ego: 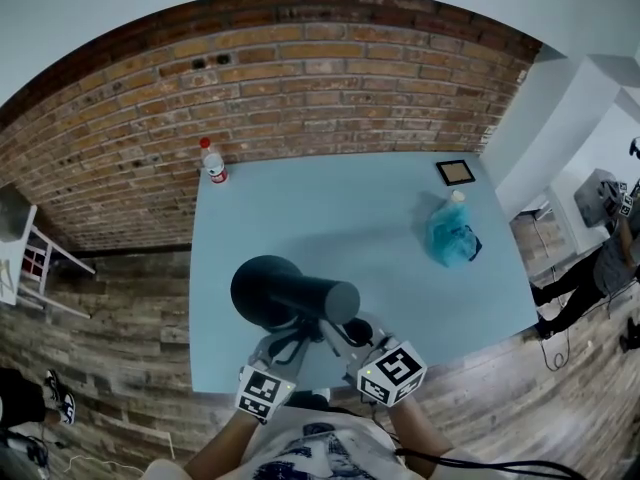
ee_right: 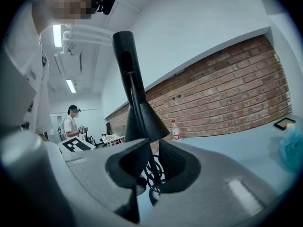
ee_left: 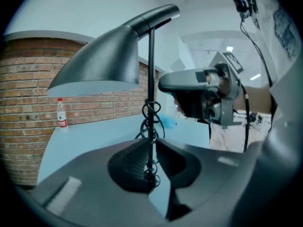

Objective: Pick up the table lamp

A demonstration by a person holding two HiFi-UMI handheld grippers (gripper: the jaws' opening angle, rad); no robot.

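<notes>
Now: the table lamp (ego: 290,293) stands upright at the near edge of the table (ego: 330,208), right in front of the person.
Lamp shape: black, with a thin stem (ee_left: 151,70); the shade (ee_left: 94,67) flares out to the left in the head view, and a cord (ee_left: 150,112) is coiled around the stem.
Lamp base: hidden under the shade and grippers, so I cannot tell whether it rests on the table.
Left gripper (ee_left: 150,148): clenched low on the stem, its pads close against it from both sides.
Right gripper (ee_right: 150,162): released, with a visible gap between the pads; the stem and coiled cord stand in that gap, the stem nearer one pad.
Far corner: a water bottle (ego: 213,161) stands by the brick wall (ego: 250,78).
Right side of table: a blue bag (ego: 452,236) and a small frame (ego: 455,172), well apart from the lamp.
</notes>
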